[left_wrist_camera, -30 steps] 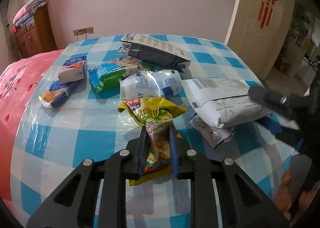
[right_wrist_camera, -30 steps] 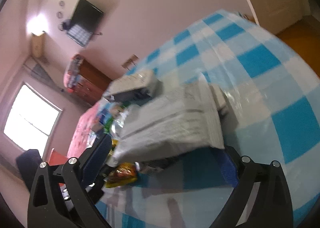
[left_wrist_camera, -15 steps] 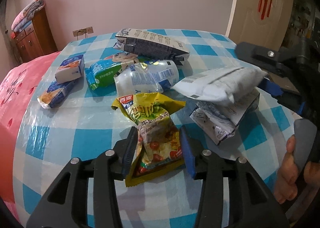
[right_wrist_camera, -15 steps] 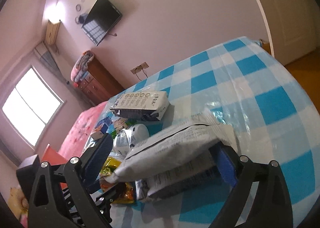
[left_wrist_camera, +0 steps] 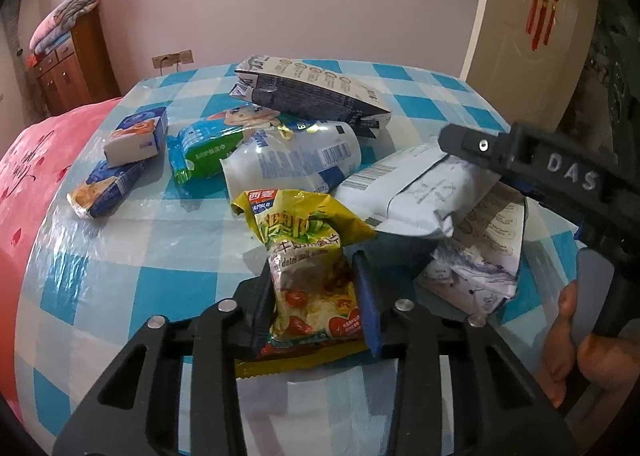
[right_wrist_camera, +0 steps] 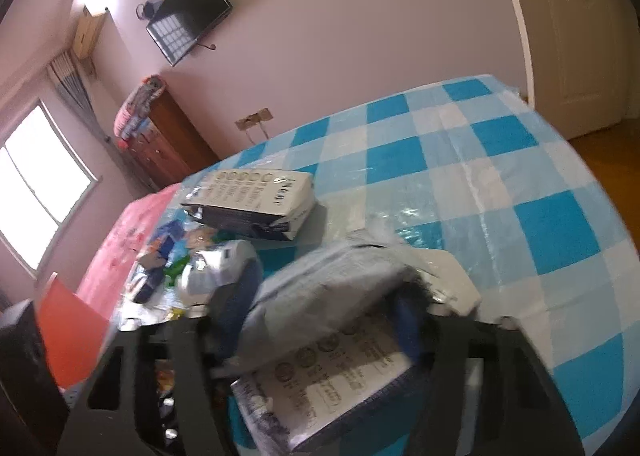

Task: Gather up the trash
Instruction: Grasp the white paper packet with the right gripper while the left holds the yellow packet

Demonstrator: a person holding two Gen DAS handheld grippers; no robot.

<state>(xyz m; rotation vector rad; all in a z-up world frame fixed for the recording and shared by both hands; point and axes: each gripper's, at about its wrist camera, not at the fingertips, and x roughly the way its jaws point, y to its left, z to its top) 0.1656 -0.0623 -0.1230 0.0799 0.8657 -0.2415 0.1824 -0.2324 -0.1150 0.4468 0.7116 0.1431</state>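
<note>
Left gripper (left_wrist_camera: 314, 296) clamped on the yellow snack packet (left_wrist_camera: 308, 256), jaws pressing both sides of its lower half. A second ago the same grip, half a second ago the jaws stood wider around it; now they are closed in again and the crinkled foil bulges above the pads. I judge that pick secured, the packet barely off the cloth or resting on it; can't tell which.

Right gripper (right_wrist_camera: 320, 312) has closed on the grey mailer bag (right_wrist_camera: 332, 288). A second ago its jaws were spread wide over it; now they pinch the soft plastic and the bag hangs tilted above the crumpled white pouch (left_wrist_camera: 480, 256). In the left view the mailer sits at 2 o'clock from the snack packet, held under the black tool by my right hand (left_wrist_camera: 588, 340). Two pieces of trash in hand, so a drop-off should come next; no bin in view.

Outward, still uncollected on the blue-checked tablecloth (left_wrist_camera: 120, 256), which is glossy with a clear film:
- silver-white pouch (left_wrist_camera: 292, 163), shiny, puffed, at 12 o'clock, just beyond the packet
- green wrapper (left_wrist_camera: 200, 151), 11 o'clock
- dark gusseted bag (left_wrist_camera: 308, 99), stiff, lying on its side, farther at 12
- two small blue tissue packs (left_wrist_camera: 136, 135), blocky, 10 o'clock
</note>
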